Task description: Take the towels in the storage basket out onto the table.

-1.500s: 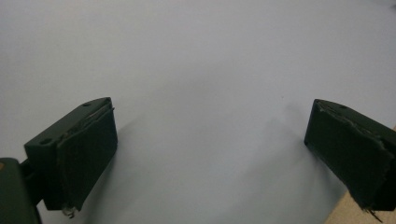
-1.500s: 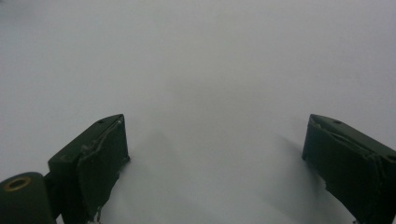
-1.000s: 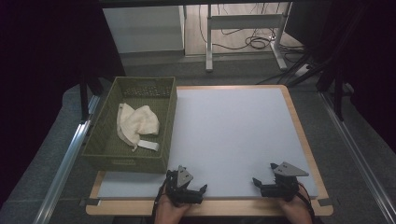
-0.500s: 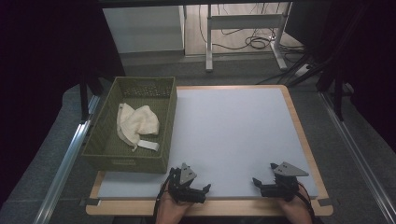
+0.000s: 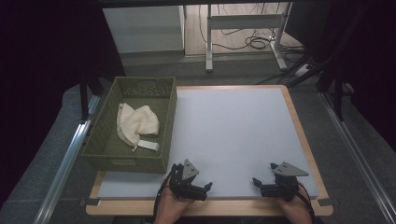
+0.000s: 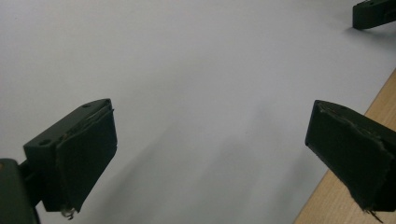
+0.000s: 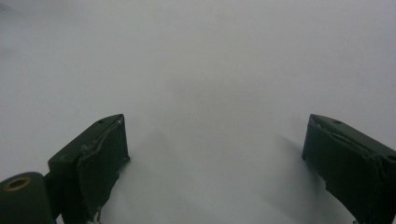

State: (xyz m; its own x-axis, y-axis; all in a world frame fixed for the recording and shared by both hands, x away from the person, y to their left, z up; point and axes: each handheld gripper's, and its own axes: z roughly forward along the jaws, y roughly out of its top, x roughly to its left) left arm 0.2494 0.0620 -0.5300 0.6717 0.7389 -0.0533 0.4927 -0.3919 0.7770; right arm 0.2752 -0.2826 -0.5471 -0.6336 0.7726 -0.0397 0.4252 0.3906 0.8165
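- Fingers of the left gripper point(image 6: 205, 158) stand wide apart with nothing between them, above the bare white sheet point(image 6: 187, 70); the wooden edge of the counter point(image 6: 359, 186) runs under the right-hand finger in the left gripper view.
- Fingers of the right gripper point(image 7: 215, 168) are likewise spread wide and hold nothing, low over the same white sheet, on which they cast soft shadows.
- In the left gripper view the tip of the other gripper shows at the top right corner, well apart.
- From the high view, the left gripper point(image 5: 205, 185) sits at the near edge of the counter, just right of the basket's near corner, its fingers pointing toward the right.
- The right gripper point(image 5: 258, 182) sits near the counter's near right corner, its fingers pointing left toward the other gripper; the two are well apart.
- A hand shows behind each gripper at the bottom edge.
- The green woven basket point(image 5: 103, 156) stands at the counter's left side, partly overhanging its left edge.
- A cream cloth point(image 5: 137, 123) lies crumpled inside the basket, roughly in its middle, with a flat pale strip sticking out at its near side; neither gripper touches it.
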